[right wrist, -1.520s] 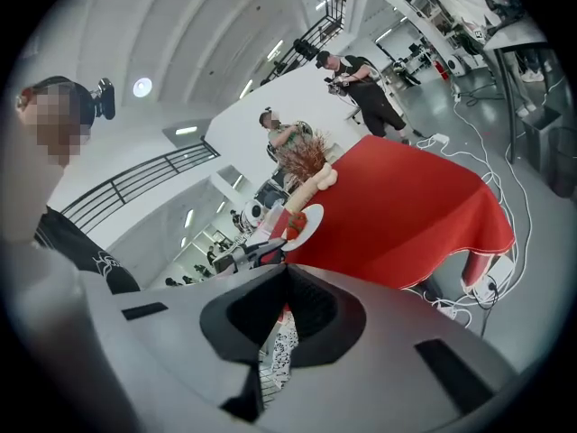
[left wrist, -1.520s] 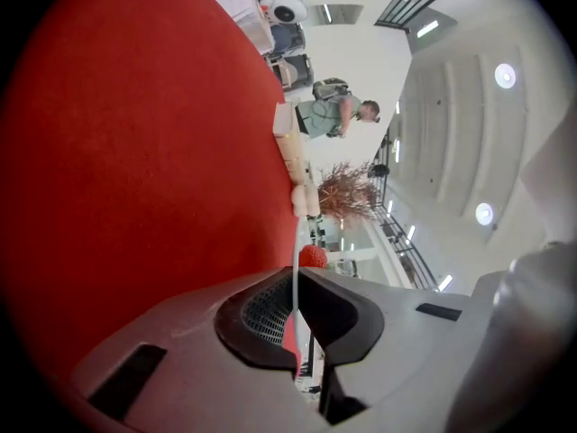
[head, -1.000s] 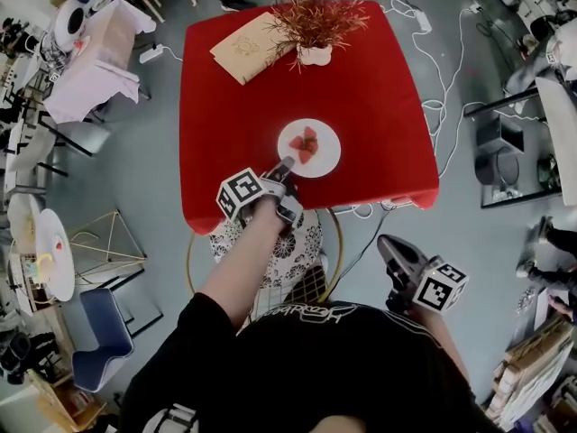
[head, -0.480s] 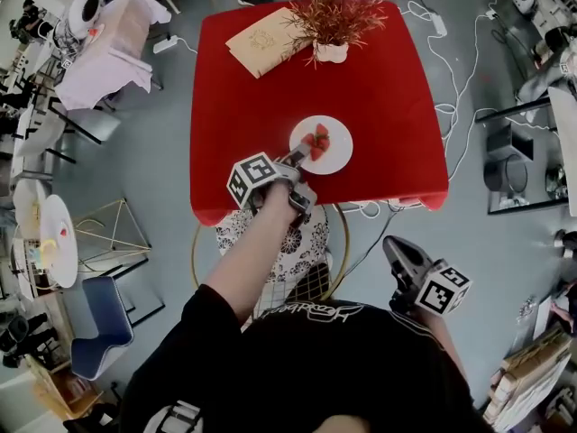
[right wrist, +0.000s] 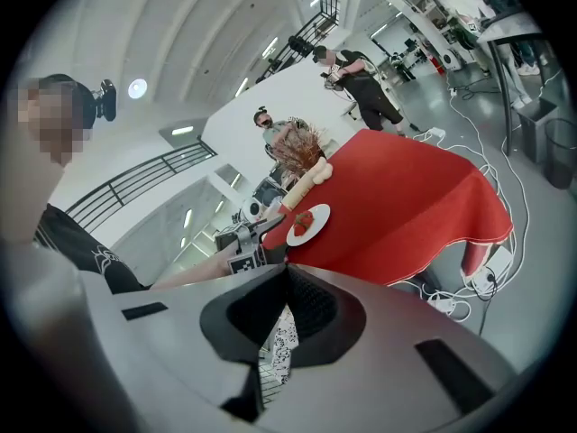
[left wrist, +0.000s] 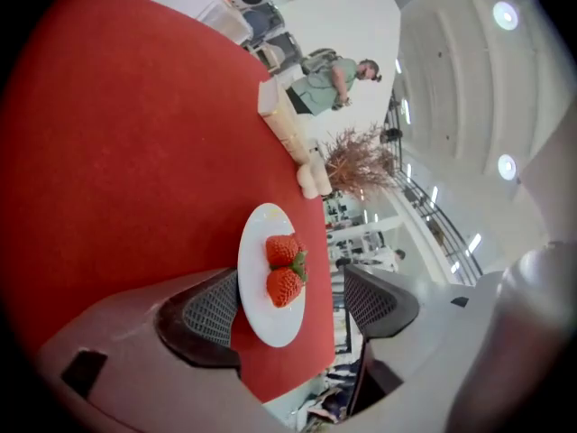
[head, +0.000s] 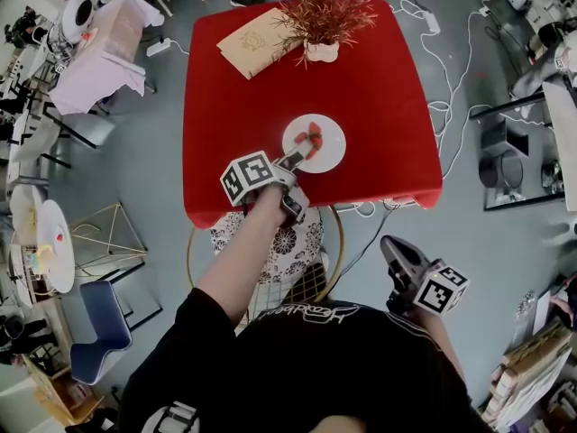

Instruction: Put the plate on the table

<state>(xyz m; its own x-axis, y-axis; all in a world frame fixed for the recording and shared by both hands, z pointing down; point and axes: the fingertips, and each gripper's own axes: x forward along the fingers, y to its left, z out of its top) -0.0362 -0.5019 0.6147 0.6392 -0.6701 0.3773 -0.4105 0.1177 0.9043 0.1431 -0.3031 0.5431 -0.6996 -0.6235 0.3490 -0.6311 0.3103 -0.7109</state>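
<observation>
Now that its jaws have just opened, the left gripper (left wrist: 293, 307) flanks the plate (left wrist: 260, 228).

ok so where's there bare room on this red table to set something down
The table is bare on its right side, from the plate to the edge, and along the left strip nearer than the booklet. The far edge, with booklet and plant, is crowded.

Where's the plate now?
Head view: the plate lies on the red table near the person's edge, rim between jaws of the left gripper, which have just been opening.
</observation>
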